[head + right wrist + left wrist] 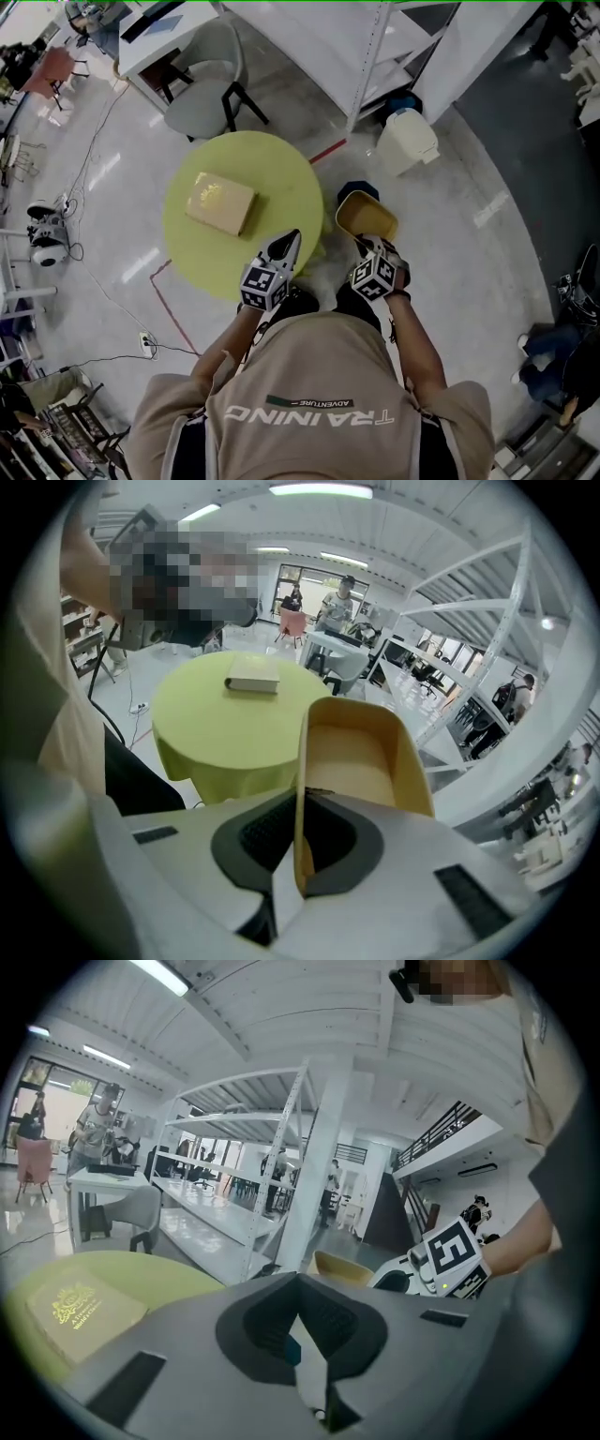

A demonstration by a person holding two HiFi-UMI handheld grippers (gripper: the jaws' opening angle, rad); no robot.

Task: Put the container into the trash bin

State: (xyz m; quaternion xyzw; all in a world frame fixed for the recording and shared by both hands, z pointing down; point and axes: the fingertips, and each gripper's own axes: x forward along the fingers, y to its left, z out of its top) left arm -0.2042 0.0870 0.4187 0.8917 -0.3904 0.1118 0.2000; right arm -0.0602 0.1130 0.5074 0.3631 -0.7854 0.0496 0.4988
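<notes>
Pale glossy floor [469, 244]: a wide open stretch lies right of the round table [281, 178], which is draped in yellow-green cloth. A white shelving rack [375, 47] bounds the far side. The white lidded trash bin [408, 141] stands at the rack's foot.

A grey chair [202, 94] sits beyond the table, beside a white desk [169, 33]. A flat tan box [220, 203] lies on the tabletop, well in from the rim.

The yellow open container [367, 214] is in the air just off the table's right edge, opening up and apart from the bin. The right gripper [367, 242] is clenched on one side wall of it.

The left gripper [289, 242] has its jaws together with nothing in them, over the table's near rim.

A dark blue object [357, 190], kind unclear, sits just past the container. Red tape lines [169, 300] and cables [94, 150] cross the floor at left.
</notes>
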